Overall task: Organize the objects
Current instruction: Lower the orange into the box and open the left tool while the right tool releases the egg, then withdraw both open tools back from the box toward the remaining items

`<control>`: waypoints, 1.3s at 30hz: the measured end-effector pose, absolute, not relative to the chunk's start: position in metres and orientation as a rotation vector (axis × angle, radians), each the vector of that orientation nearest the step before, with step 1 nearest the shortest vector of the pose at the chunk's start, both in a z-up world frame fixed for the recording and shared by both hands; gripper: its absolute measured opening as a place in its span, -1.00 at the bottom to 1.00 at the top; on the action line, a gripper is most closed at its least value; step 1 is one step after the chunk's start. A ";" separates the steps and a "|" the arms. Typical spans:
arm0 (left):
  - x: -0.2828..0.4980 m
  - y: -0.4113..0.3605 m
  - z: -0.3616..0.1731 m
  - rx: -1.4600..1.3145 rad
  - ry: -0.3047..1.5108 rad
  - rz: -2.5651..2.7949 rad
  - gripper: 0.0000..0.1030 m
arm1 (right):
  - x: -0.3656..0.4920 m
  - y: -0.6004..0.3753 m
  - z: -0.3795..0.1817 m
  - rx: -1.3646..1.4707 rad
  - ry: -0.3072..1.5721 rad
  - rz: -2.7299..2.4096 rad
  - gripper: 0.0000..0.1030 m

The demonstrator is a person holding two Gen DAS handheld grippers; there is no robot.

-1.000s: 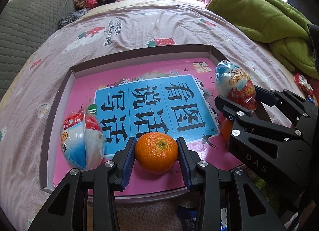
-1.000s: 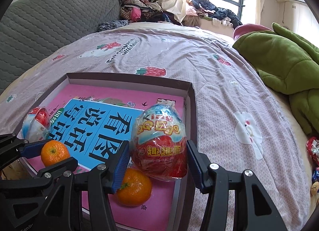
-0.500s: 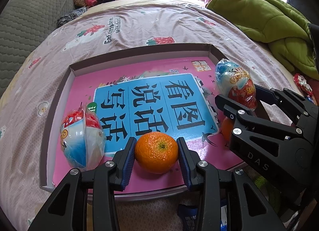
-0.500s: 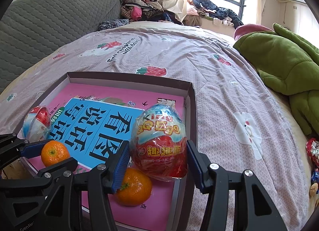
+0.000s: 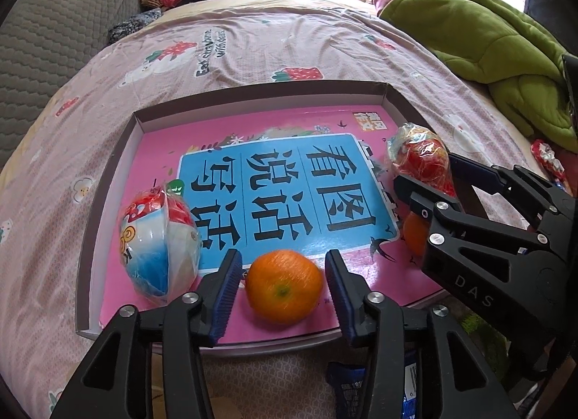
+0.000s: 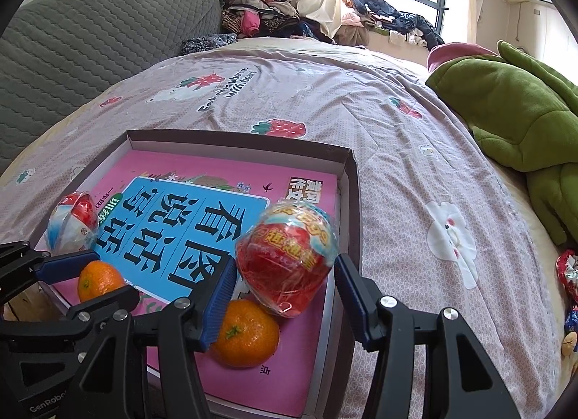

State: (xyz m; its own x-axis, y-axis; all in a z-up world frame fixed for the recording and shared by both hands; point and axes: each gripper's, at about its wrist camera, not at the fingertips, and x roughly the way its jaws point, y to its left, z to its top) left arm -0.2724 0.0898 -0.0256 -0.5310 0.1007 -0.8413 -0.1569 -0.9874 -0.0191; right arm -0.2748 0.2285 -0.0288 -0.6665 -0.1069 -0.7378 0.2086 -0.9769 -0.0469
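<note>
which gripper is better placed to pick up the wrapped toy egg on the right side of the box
Right. The right gripper already brackets the red wrapped toy egg, jaws open. The left gripper sits open around a tangerine at the box's near edge.

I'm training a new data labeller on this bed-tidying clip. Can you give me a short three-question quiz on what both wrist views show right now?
1. True or false: the left tongs are clamped tight on the near orange.
2. How many oranges lie in the tray?
3. Multiple choice: the wrapped toy egg between the right tongs is
A. on the bedsheet outside the tray
B. leaning on the second orange inside the tray
C. lying on the green blanket

Key
1. False: gaps show on both sides of the orange.
2. Two.
3. B
</note>
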 end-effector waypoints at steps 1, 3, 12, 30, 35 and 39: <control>-0.272 0.090 -0.025 -1.435 0.090 2.624 -0.02 | -0.275 0.229 -0.028 1.187 0.185 -2.716 0.08; -0.271 0.090 -0.024 -1.432 0.088 2.624 -0.01 | -0.274 0.230 -0.027 1.185 0.178 -2.715 0.08; -0.264 0.089 -0.018 -1.428 0.078 2.621 0.11 | -0.270 0.233 -0.021 1.183 0.140 -2.719 0.09; -0.243 0.075 0.001 -1.377 0.019 2.640 0.14 | -0.255 0.245 -0.010 1.185 0.052 -2.725 0.14; -0.232 0.074 0.007 -1.359 0.018 2.642 0.25 | -0.250 0.243 -0.005 1.173 0.047 -2.720 0.15; -0.223 0.073 0.010 -1.354 0.009 2.636 0.25 | -0.246 0.242 -0.001 1.164 0.044 -2.722 0.15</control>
